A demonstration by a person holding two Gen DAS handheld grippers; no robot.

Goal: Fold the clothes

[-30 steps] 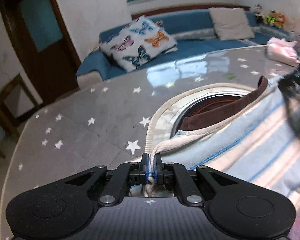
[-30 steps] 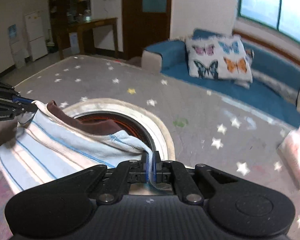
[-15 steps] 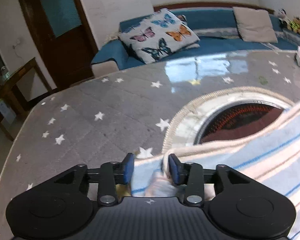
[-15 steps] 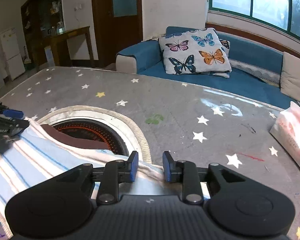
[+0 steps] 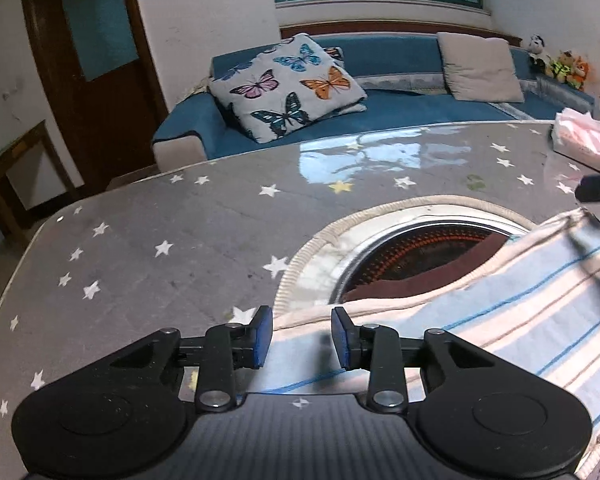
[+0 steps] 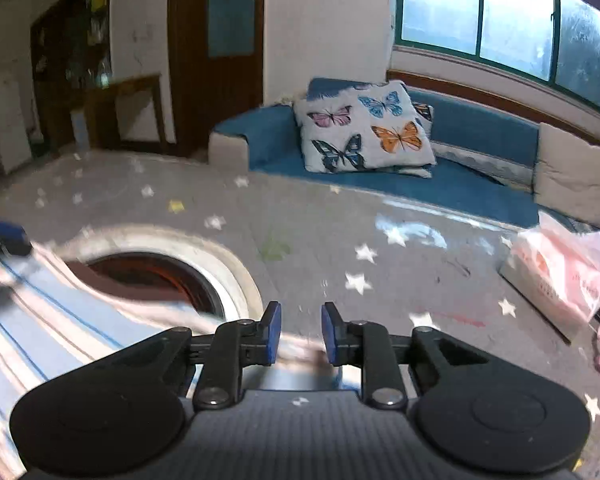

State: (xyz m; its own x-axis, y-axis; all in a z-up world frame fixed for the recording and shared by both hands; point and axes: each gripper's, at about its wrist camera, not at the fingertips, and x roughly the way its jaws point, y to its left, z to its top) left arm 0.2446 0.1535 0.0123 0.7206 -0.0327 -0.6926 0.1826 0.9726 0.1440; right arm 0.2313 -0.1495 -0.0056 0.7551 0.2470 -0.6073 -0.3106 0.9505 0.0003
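Left wrist view: the black left gripper with blue pads points down at a grey star-printed table cover.
Left gripper state: jaws part-way apart and closing; the pads press on nothing, though the hem of the garment lies between and under them.
Garment: a pale blue knitted garment with cream and blue stripes and a dark brown lining at its neck, lying flat on the table; its upper edge drapes over the round opening.
Round opening: a circular recess ringed by a cream corded trim, with a dark ribbed inside showing an orange ring, set in the middle of the table.
Right gripper seen from the left: a black tip at the far right edge, above the garment's far corner; its jaws cannot be read from here.
Right wrist view: blurred; the black right gripper with blue pads sits over the near right corner of the garment.
Right gripper state: jaws narrowly apart and closing; cloth lies beneath them, and the pads do not pinch it.
Left gripper seen from the right: a blurred blue and black shape at the left edge.
Table, right side: a pink plastic-wrapped packet well apart from the garment.
Background: a blue sofa with a white butterfly-print cushion under a window.
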